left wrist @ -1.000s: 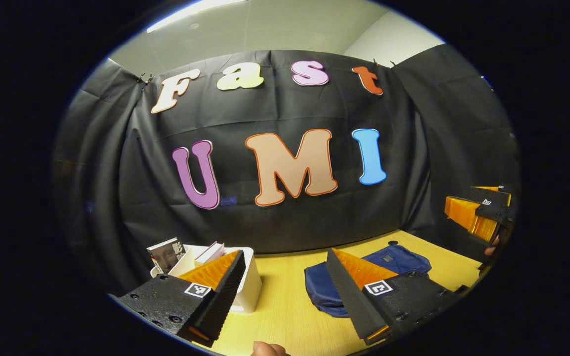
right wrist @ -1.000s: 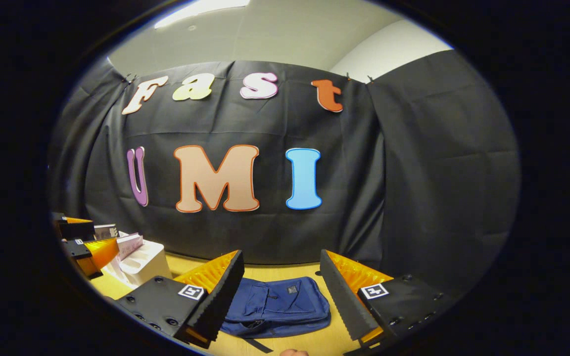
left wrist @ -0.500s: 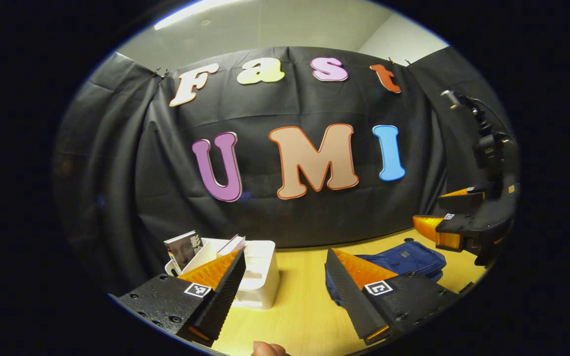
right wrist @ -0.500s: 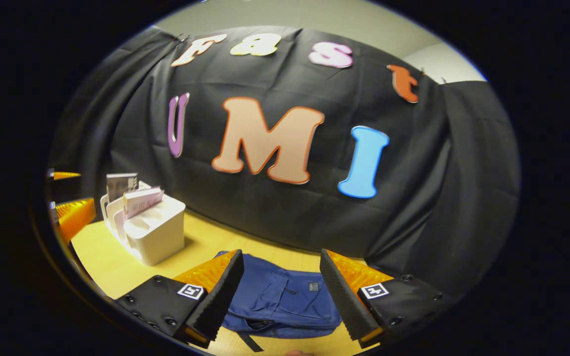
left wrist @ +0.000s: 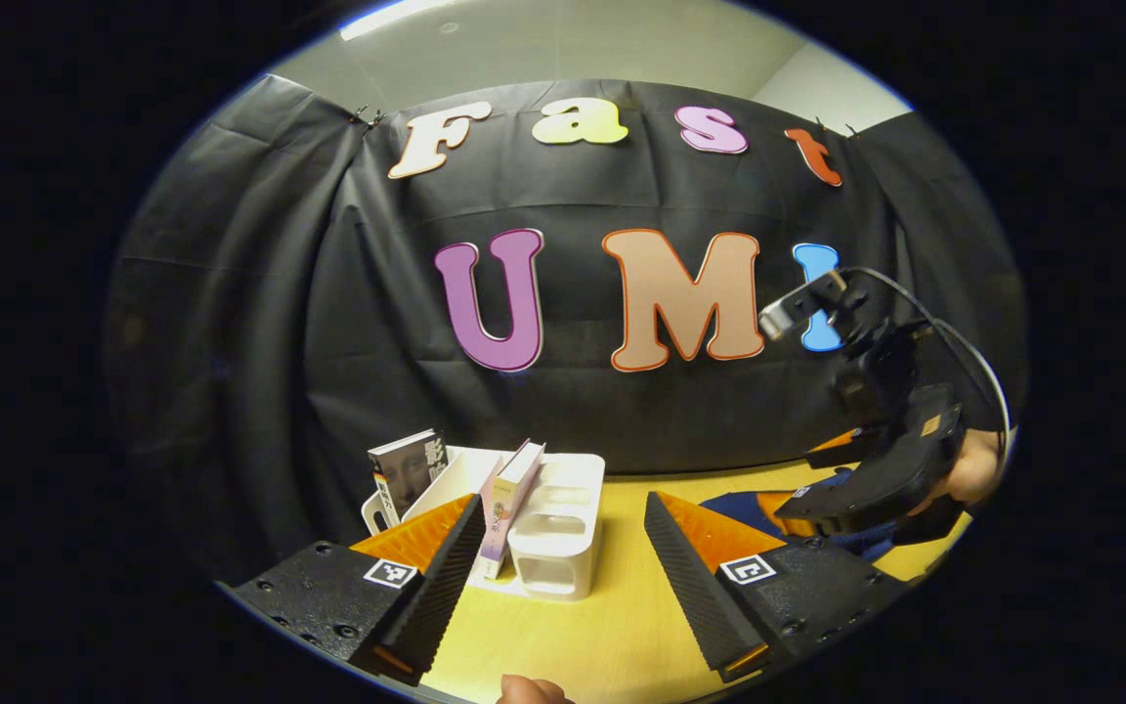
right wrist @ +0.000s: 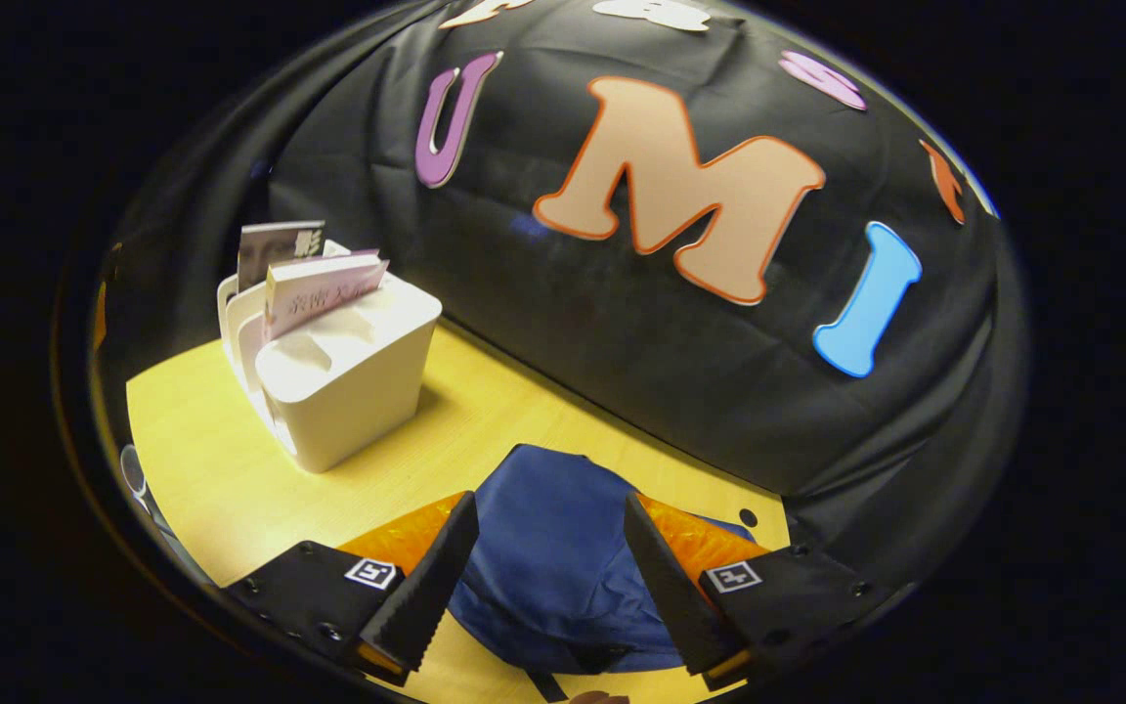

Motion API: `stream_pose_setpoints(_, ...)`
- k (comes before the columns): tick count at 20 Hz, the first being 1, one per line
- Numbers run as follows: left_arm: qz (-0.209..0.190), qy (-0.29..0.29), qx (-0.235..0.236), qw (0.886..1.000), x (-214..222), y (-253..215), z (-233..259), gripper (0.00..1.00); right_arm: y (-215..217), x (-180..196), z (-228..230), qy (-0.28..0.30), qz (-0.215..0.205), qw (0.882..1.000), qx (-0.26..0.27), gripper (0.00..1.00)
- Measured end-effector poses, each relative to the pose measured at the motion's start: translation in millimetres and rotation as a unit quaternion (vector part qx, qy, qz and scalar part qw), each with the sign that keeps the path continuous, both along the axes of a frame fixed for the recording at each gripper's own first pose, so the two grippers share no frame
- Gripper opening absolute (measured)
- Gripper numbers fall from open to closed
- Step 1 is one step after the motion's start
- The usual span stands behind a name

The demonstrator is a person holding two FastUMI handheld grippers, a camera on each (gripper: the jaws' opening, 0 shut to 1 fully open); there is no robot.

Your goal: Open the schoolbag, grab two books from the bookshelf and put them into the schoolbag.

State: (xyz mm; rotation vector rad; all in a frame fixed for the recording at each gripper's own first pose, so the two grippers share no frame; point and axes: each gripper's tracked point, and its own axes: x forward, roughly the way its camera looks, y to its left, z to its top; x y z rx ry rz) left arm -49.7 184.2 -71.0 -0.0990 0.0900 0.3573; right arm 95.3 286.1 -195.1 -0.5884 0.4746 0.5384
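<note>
A navy blue schoolbag (right wrist: 553, 567) lies flat on the yellow table; in the left gripper view only a strip of the schoolbag (left wrist: 734, 506) shows behind my fingers. My right gripper (right wrist: 543, 567) hangs open just above the bag, tilted down. The white bookshelf (right wrist: 338, 362) holds two books: a grey one (right wrist: 275, 244) and a pink one (right wrist: 319, 288). In the left gripper view the bookshelf (left wrist: 553, 528), grey book (left wrist: 407, 474) and pink book (left wrist: 509, 504) sit straight ahead of my open left gripper (left wrist: 558, 577). The right gripper (left wrist: 876, 479) shows there at the right, held by a hand.
The yellow table (right wrist: 201, 460) has bare wood between bookshelf and bag, seen as table (left wrist: 612, 626) in the left gripper view. The black cloth wall stands close behind both. A cable (left wrist: 954, 332) loops from the right gripper's camera mount.
My right gripper has dipped down and forward over the schoolbag. My left gripper has turned left, bringing the bookshelf toward the middle of its view.
</note>
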Motion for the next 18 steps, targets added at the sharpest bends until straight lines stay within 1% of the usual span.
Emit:
stream_pose_setpoints(1,0.001,0.000,-0.004,1.000,0.2,8.0,-3.4,0.96,8.7,0.6,-14.5,0.008,0.002,1.000,-0.015,0.98)
stream_pose_setpoints(5,0.010,-0.002,-0.018,1.000,-2.3,43.1,-12.6,0.96,29.1,-0.6,-78.4,0.042,-0.007,0.996,-0.080,0.98)
stream_pose_setpoints(6,0.012,-0.002,-0.021,1.000,-3.5,50.6,-16.8,1.00,31.2,0.3,-91.0,0.046,-0.010,0.995,-0.093,0.94)
stream_pose_setpoints(7,0.015,-0.001,-0.023,1.000,-4.8,58.1,-19.0,1.00,29.9,1.2,-99.3,0.048,-0.014,0.993,-0.108,0.98)
stream_pose_setpoints(8,0.017,-0.001,-0.025,1.000,-4.2,64.9,-21.0,0.96,28.9,-0.9,-107.1,0.052,-0.019,0.991,-0.120,0.98)
stream_pose_setpoints(9,0.020,-0.001,-0.026,0.999,-5.2,72.1,-23.2,1.00,26.5,0.5,-115.0,0.054,-0.026,0.989,-0.132,0.98)
stream_pose_setpoints(10,0.022,-0.001,-0.028,0.999,-4.7,78.0,-26.1,1.00,22.1,1.2,-123.8,0.058,-0.030,0.987,-0.144,0.92)
stream_pose_setpoints(12,0.026,0.001,-0.033,0.999,-4.8,89.4,-30.5,0.99,14.4,3.7,-137.4,0.069,-0.038,0.983,-0.167,0.96)
stream_pose_setpoints(13,0.028,0.003,-0.036,0.999,-3.8,94.2,-33.2,0.99,10.9,5.3,-142.0,0.071,-0.044,0.981,-0.175,0.98)
stream_pose_setpoints(14,0.029,0.004,-0.037,0.999,-4.2,97.3,-36.7,0.96,6.4,5.0,-148.2,0.076,-0.048,0.979,-0.185,0.90)
stream_pose_setpoints(15,0.032,0.003,-0.039,0.999,-3.9,100.8,-38.2,0.95,5.4,4.4,-151.1,0.084,-0.052,0.978,-0.185,0.90)
stream_pose_setpoints(16,0.033,0.003,-0.040,0.999,-3.6,103.5,-40.2,0.99,5.4,5.2,-154.8,0.089,-0.058,0.978,-0.181,0.89)
stream_pose_setpoints(18,0.033,0.004,-0.042,0.999,-4.4,106.9,-43.8,0.99,5.7,5.0,-156.8,0.099,-0.062,0.977,-0.177,0.90)
